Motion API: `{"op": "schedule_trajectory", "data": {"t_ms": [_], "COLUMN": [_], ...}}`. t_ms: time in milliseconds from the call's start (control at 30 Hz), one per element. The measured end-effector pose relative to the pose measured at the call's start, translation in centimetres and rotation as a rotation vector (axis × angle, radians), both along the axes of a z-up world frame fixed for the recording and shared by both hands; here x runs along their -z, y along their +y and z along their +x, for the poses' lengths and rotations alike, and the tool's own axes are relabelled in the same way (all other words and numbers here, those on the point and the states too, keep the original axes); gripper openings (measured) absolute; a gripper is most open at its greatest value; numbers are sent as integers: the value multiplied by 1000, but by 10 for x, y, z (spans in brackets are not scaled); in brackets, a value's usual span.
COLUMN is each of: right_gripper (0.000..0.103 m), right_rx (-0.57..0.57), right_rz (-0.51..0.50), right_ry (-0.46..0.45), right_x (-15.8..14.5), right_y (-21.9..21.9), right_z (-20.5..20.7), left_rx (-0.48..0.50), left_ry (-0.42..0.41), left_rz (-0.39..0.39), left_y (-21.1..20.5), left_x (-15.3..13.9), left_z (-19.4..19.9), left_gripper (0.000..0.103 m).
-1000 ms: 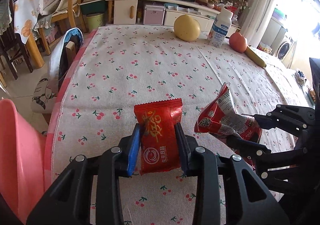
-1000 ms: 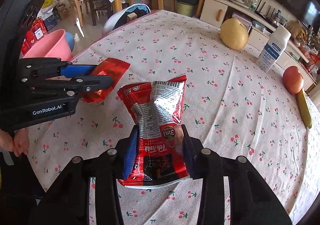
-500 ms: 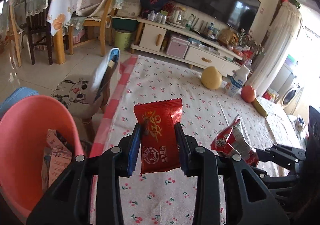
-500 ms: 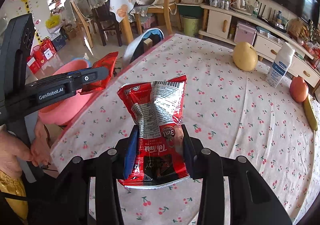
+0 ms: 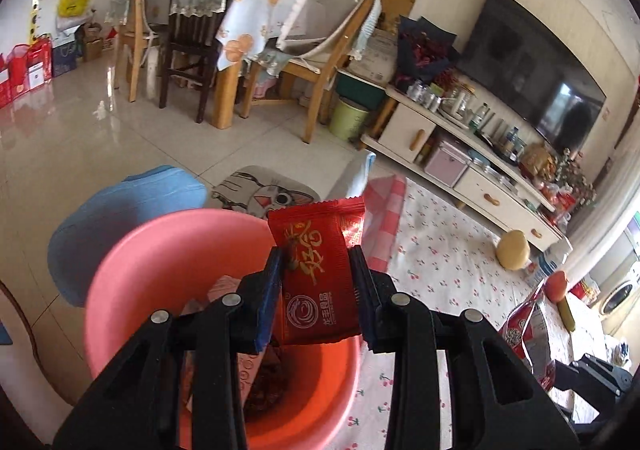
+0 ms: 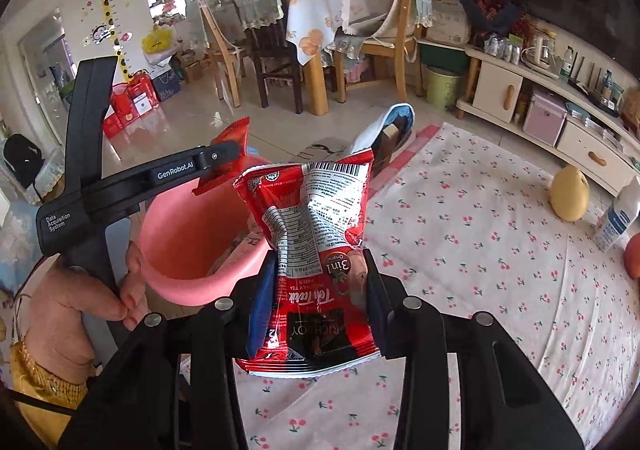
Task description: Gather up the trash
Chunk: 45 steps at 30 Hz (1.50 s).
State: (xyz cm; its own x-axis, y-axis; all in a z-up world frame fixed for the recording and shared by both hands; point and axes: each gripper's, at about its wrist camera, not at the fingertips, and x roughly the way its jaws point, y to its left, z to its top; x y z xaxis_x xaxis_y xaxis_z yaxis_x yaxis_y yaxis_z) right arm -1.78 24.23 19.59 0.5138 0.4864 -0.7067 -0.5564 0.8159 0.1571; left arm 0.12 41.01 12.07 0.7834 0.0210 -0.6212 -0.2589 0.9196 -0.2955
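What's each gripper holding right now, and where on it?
Left gripper: small red snack wrapper, pinched across its side edges near the middle. Right gripper: crumpled red tea packet, pinched across its lower half.

We are in a lived-in family home, in a combined living and dining room. A large flat television [image 5: 536,82] hangs over a long white media cabinet [image 5: 452,154] crowded with bottles, jars and a kettle. Wooden dining chairs [image 6: 384,38] draped with cloth covers stand around a dining table under an orange-print cloth [image 6: 310,22]. A giraffe height chart [image 6: 112,10] on the wall shows that children live here. The floor is glossy tile [image 5: 80,138], and red gift bags [image 5: 32,62] sit along the wall. Our near table [image 6: 480,250] wears a cherry-print cloth, with fruit and a milk bottle [image 6: 618,218] on it.
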Motion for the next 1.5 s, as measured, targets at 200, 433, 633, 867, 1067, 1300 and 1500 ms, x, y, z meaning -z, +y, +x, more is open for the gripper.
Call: {"op": "schedule_trajectory", "data": {"t_ms": [200,433,633,867,1067,1300,1500], "right_gripper": [42,50,73,87,88,88,89], "right_rx": [-53,-84,-31,18,70,167,277], "right_rz": [32,23,-10,-143,-215,-209,-181], "right_ry": [21,77,33,-70,-127,-145,-174], "right_x": [6,34,33,21,13,-4,-16], "right_y": [65,106,86,39,-9,-69,-119], "right_z": [15,33,32,12,-11,-32,-54], "left_rx": [-128,-242,-321,-253,-142,-61,32], "left_ry": [23,111,142,104,38,-62,-135], "left_rz": [-17,-50,-23,50,95,173,216], "left_y": [39,72,80,53,13,-34,-79], "left_x": [4,19,24,10,-4,-19,-34], "left_z": [-3,-1,-7,-2,-2,-11,-19], "left_gripper": [36,40,80,91,96,99,99]}}
